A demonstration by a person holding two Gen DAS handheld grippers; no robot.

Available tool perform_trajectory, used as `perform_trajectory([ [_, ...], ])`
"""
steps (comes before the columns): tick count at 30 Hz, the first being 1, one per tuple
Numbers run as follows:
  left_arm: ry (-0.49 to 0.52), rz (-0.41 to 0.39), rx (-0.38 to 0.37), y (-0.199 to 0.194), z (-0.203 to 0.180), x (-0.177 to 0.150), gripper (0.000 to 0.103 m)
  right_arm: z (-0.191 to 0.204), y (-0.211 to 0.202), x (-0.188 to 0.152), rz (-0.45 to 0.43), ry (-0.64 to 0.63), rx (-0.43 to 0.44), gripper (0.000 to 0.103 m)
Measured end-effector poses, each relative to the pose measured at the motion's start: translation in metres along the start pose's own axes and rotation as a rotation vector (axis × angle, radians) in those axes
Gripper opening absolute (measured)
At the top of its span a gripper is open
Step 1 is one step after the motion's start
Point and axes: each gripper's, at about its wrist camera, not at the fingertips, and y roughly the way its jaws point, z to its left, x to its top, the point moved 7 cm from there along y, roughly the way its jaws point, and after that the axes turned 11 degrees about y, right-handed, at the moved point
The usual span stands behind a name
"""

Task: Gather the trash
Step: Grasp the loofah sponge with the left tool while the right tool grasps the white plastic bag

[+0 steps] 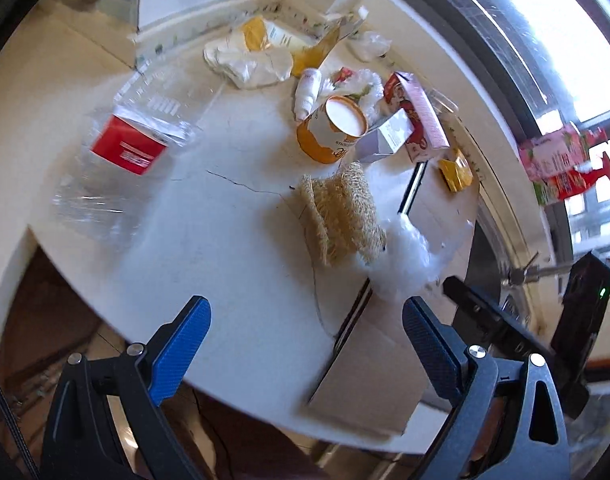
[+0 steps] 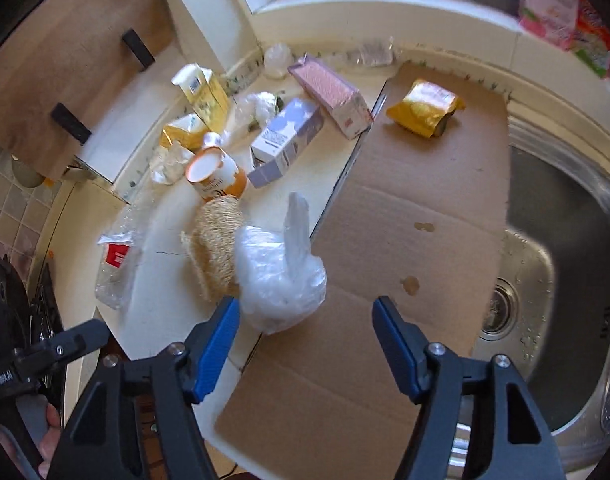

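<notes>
A white kitchen counter strewn with trash, seen from two hand-held grippers pointing steeply down at it. The left gripper has its blue-padded jaws wide apart with nothing between them, above the counter's front edge. The right gripper also has its jaws apart and empty; a crumpled clear plastic bag lies just beyond its left pad, possibly brushing it, though blur makes that hard to judge. The bag rests against a straw-coloured loofah scrubber, at the edge of a flattened cardboard sheet that partly covers a steel sink. Behind the scrubber lie a tipped orange cup, a lilac carton, a pink carton, a yellow carton and a crushed clear bottle with a red label. A yellow wrapper sits on the cardboard
</notes>
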Motion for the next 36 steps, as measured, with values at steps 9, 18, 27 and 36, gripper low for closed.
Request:
perform_trajectory([
  [9, -0.114, 0.03, -0.044, 0.051, -0.005, 0.044, 0.095, -0.002, 0.044, 0.004, 0.156, 0.028, 0.145, 0.032],
  [18, -0.124, 0.087, -0.009, 0.088, -0.016, 0.07, 0.096, -0.014, 0.024, 0.0, 0.132, 0.052, 0.206, 0.01],
  [27, -0.107, 0.124, 0.06, 0.116, -0.022, 0.076, 0.096, -0.018, 0.011, -0.007, 0.122, 0.046, 0.214, 0.009],
  [36, -0.118, 0.062, -0.003, 0.115, -0.032, 0.074, 0.035, -0.02, -0.003, -0.02, 0.099, 0.058, 0.207, 0.009],
])
